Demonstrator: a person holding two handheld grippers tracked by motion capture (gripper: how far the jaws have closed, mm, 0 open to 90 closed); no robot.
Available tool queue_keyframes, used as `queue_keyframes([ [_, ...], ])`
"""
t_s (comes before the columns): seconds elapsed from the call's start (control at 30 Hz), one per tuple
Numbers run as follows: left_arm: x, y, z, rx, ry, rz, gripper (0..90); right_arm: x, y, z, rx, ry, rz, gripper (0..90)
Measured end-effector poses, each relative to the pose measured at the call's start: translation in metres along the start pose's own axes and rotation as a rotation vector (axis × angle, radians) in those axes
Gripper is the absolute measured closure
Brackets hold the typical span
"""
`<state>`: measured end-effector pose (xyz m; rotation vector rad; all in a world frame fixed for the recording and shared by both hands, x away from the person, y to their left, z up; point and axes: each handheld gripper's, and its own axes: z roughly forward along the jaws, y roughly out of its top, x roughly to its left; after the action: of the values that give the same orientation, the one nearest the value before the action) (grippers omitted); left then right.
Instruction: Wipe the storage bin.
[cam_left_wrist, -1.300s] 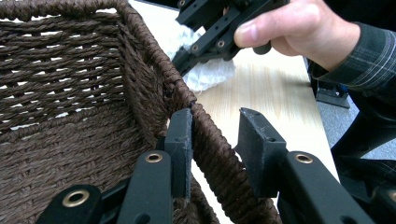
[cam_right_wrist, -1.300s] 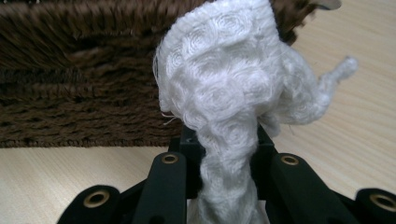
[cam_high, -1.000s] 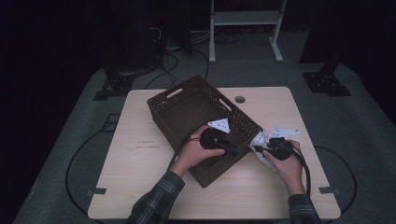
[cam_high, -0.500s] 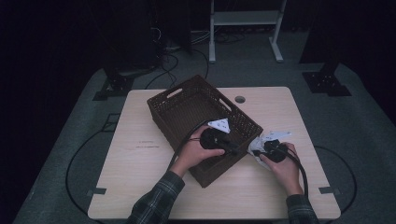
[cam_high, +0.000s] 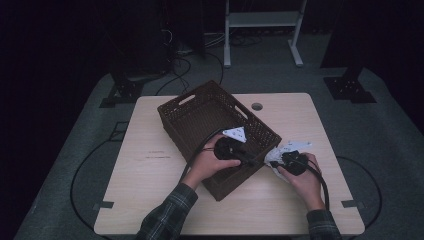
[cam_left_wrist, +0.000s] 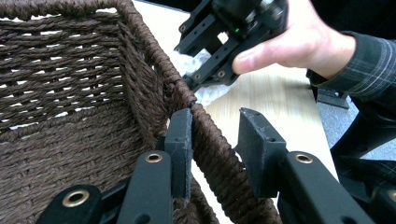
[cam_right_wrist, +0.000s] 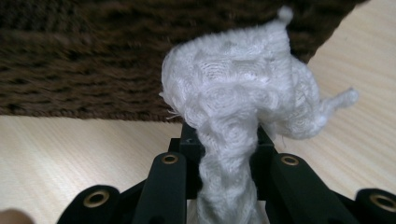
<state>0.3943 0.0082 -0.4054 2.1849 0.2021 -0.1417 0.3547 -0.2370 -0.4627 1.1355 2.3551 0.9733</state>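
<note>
- Plainly, the left claw (cam_left_wrist: 212, 154) straddles the basket (cam_high: 200, 117) wall, one jaw inside and one outside. The inner pad lies against the weave, while the outer jaw stands a little off it, so the rim is bracketed rather than squeezed hard. This looks meant to steady the basket while the other hand works.
- The right claw (cam_right_wrist: 224, 144) is clamped on a white cloth (cam_right_wrist: 243, 102), the jaws pinching a narrow bunched neck of it, with the fluffy bulk bulging out past the tips. A pinch low on the bundle keeps the loose fabric gathered, so it should travel as one lump.
- The cloth sits just outside the basket's right-hand wall, near the surface's (cam_high: 150, 175) right edge, and rests low over the wood in the high view. In the right gripper view the brown weave fills the background close behind it.
- The basket lies skewed across the middle of the surface, its near corner pointing toward the person, and from above it looks empty.
- Judging by this layout, the cloth is meant for the basket: it must be lifted over the rim the left claw guards, and a trailing tail could snag on the weave.
</note>
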Motion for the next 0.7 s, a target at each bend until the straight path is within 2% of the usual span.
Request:
queue_keyframes([
  [0.13,0.0,0.0,0.0,0.003,-0.001,0.001,65.1,0.002,0.006,-0.012,-0.05,0.007,-0.007,73.8],
  [0.33,0.0,0.0,0.0,0.001,-0.003,-0.004,65.1,0.004,0.012,-0.025,-0.095,0.005,-0.014,73.8],
  [0.7,0.0,0.0,0.0,-0.001,-0.006,-0.008,65.1,0.011,0.019,-0.042,-0.125,-0.004,-0.043,73.7],
])
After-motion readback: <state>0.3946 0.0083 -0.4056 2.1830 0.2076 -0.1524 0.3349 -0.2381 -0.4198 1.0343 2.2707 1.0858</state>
